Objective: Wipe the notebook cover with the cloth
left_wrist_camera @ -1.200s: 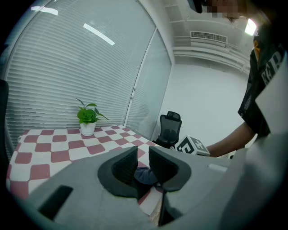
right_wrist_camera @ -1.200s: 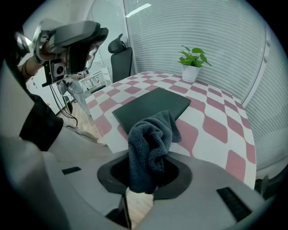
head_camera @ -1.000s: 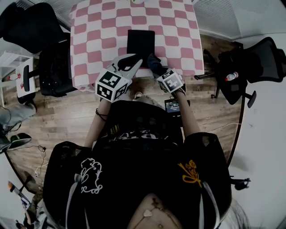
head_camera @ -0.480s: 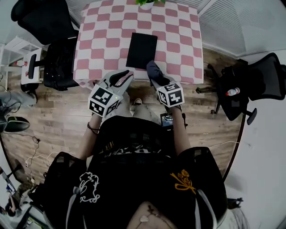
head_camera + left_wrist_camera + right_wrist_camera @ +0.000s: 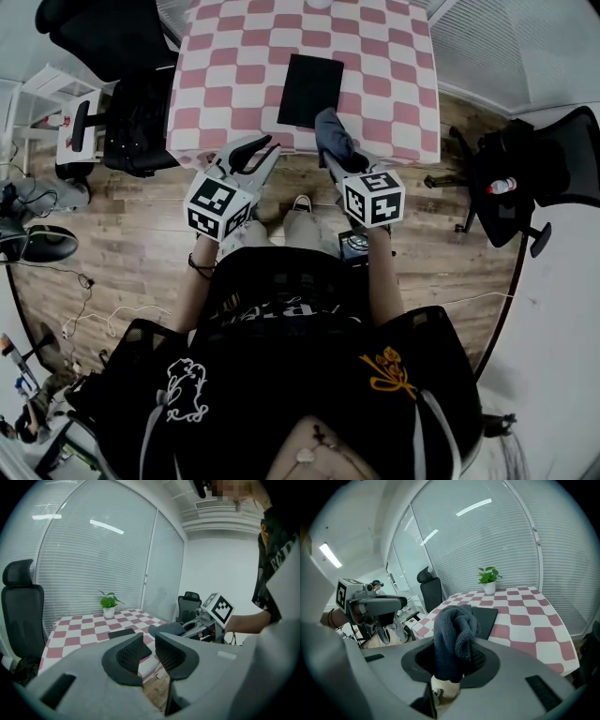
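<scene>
The right gripper clenches a bunched, dark knitted cloth near the flat black rectangular notebook on the pink-checked tablecloth, while the left gripper holds its ribbed jaws slightly parted and empty.

The notebook is a plain black one, closed, lying flat on the pink-and-white checked table. It sits close to the table's near edge, a bit right of the middle and turned slightly off square. The cloth is a dark blue-grey knit thing, all bunched into a lump and pinched in the right gripper. It sticks up over the table's near edge, right by the notebook's near end. Can't tell if it's actually touching the cover.
</scene>
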`<action>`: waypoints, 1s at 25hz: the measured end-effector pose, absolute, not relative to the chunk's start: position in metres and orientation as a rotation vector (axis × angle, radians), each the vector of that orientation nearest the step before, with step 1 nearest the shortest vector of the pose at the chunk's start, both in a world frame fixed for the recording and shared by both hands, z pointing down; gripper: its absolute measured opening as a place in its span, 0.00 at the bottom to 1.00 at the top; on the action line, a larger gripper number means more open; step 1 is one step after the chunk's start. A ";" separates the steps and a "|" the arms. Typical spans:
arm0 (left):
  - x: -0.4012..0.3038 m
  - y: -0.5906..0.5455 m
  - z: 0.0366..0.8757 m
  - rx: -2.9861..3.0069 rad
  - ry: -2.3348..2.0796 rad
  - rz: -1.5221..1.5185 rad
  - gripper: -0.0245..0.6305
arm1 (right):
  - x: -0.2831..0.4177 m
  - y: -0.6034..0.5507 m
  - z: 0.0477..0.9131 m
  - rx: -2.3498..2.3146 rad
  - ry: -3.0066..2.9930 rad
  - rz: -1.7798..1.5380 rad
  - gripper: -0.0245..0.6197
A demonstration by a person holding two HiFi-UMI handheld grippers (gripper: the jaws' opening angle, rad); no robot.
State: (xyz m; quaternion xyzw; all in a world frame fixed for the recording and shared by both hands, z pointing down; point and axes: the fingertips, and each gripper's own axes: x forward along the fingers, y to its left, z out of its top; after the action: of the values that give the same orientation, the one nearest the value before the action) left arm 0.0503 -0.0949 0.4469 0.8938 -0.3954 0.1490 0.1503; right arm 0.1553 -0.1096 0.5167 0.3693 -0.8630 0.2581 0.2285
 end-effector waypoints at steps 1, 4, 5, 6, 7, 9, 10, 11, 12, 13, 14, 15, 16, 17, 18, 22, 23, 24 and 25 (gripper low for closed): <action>0.048 -0.093 0.445 2.572 -1.136 0.422 0.15 | 0.152 -0.106 0.515 1.021 -2.380 0.716 0.18; 0.040 -0.084 0.437 2.591 -1.133 0.396 0.15 | 0.138 -0.093 0.514 1.036 -2.392 0.750 0.18; 0.036 -0.080 0.435 2.597 -1.133 0.388 0.15 | 0.132 -0.088 0.514 1.042 -2.396 0.761 0.18; 0.031 -0.074 0.432 2.603 -1.134 0.378 0.15 | 0.126 -0.083 0.514 1.049 -2.398 0.770 0.18; 0.025 -0.068 0.429 2.607 -1.136 0.368 0.15 | 0.119 -0.078 0.513 1.057 -2.398 0.778 0.18; 0.012 -0.053 0.425 2.613 -1.135 0.349 0.15 | 0.104 -0.066 0.512 1.076 -2.398 0.791 0.18; 0.004 -0.044 0.425 2.615 -1.131 0.342 0.15 | 0.096 -0.059 0.510 1.084 -2.398 0.798 0.18; -0.004 -0.035 0.425 2.617 -1.125 0.338 0.15 | 0.087 -0.052 0.508 1.092 -2.400 0.803 0.18; -0.012 -0.026 0.425 2.619 -1.116 0.337 0.15 | 0.078 -0.044 0.505 1.100 -2.402 0.808 0.18; -0.020 -0.016 0.427 2.621 -1.106 0.337 0.15 | 0.069 -0.035 0.503 1.108 -2.406 0.813 0.18; -0.028 -0.008 0.428 2.623 -1.098 0.335 0.15 | 0.060 -0.027 0.500 1.118 -2.410 0.818 0.18; -0.036 0.000 0.429 2.625 -1.091 0.329 0.15 | 0.051 -0.019 0.496 1.127 -2.415 0.822 0.18; -0.043 0.006 0.430 2.627 -1.085 0.318 0.15 | 0.043 -0.011 0.493 1.137 -2.419 0.824 0.18; -0.048 0.013 0.431 2.629 -1.079 0.304 0.15 | 0.037 -0.004 0.490 1.148 -2.422 0.825 0.18; -0.054 0.019 0.431 2.632 -1.070 0.292 0.15 | 0.031 0.004 0.488 1.158 -2.423 0.827 0.18; -0.072 0.042 0.430 2.666 -1.028 0.284 0.15 | 0.012 0.031 0.480 1.212 -2.421 0.818 0.18; -0.077 0.046 0.429 2.673 -1.023 0.277 0.15 | 0.008 0.037 0.478 1.228 -2.420 0.815 0.18; -0.081 0.050 0.429 2.677 -1.017 0.267 0.15 | 0.004 0.043 0.477 1.244 -2.418 0.815 0.18; -0.085 0.055 0.429 2.679 -1.012 0.257 0.15 | 0.000 0.049 0.477 1.257 -2.416 0.818 0.18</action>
State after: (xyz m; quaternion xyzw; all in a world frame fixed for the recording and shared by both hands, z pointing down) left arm -0.0851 0.0554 0.4290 0.9235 -0.3487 0.0887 0.1327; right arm 0.0004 0.0487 0.4772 0.4371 -0.8402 0.2846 0.1482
